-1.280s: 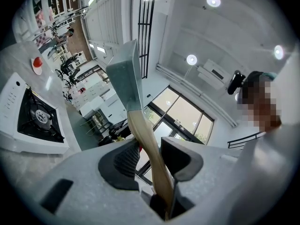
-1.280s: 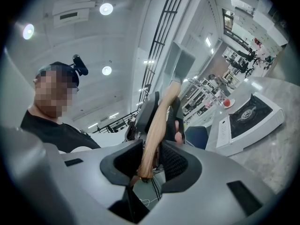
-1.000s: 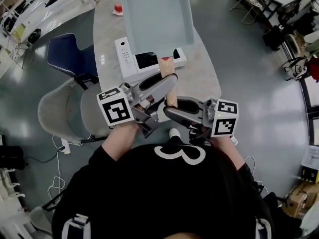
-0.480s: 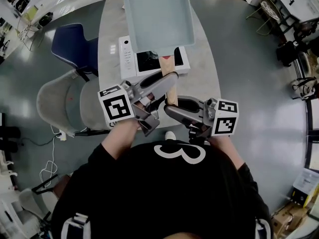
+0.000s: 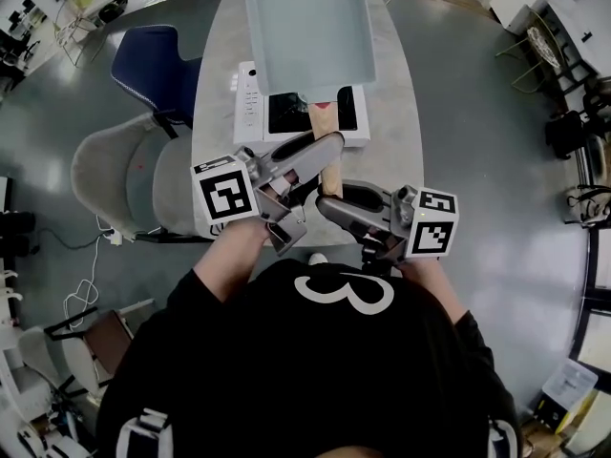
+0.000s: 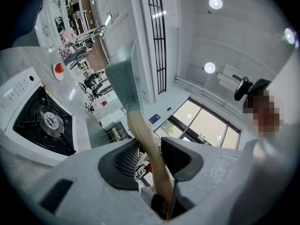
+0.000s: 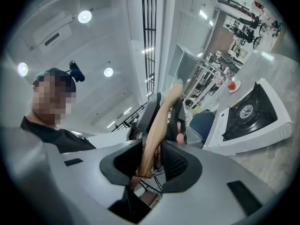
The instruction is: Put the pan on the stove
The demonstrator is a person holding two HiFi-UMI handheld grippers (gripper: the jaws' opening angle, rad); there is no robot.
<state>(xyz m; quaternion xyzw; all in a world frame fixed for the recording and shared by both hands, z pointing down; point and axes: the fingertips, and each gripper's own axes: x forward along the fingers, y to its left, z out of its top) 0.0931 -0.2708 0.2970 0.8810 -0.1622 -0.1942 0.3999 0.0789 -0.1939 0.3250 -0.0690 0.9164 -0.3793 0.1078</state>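
A pale blue rectangular pan (image 5: 305, 27) with a wooden handle (image 5: 330, 175) hangs in the air over the table. Both grippers hold that handle. My left gripper (image 5: 320, 156) is shut on it nearer the pan, with the handle (image 6: 147, 149) running up between its pads. My right gripper (image 5: 334, 203) is shut on the handle's end (image 7: 157, 125), just behind the left one. The white single-burner stove (image 5: 250, 113) sits on the table below, its far part hidden by the pan. Its black burner top shows in the left gripper view (image 6: 42, 121) and the right gripper view (image 7: 248, 114).
The grey table (image 5: 396, 151) is narrow, and the stove lies across it. A small red thing (image 6: 58, 68) lies farther back on it. A blue chair (image 5: 153, 60) and a grey chair (image 5: 119, 175) stand at the table's left side. Floor surrounds the table.
The pan, held by both grippers throughout, now covers more of the stove's far part. The table and floor have shifted in the head view. Both grips look unchanged.
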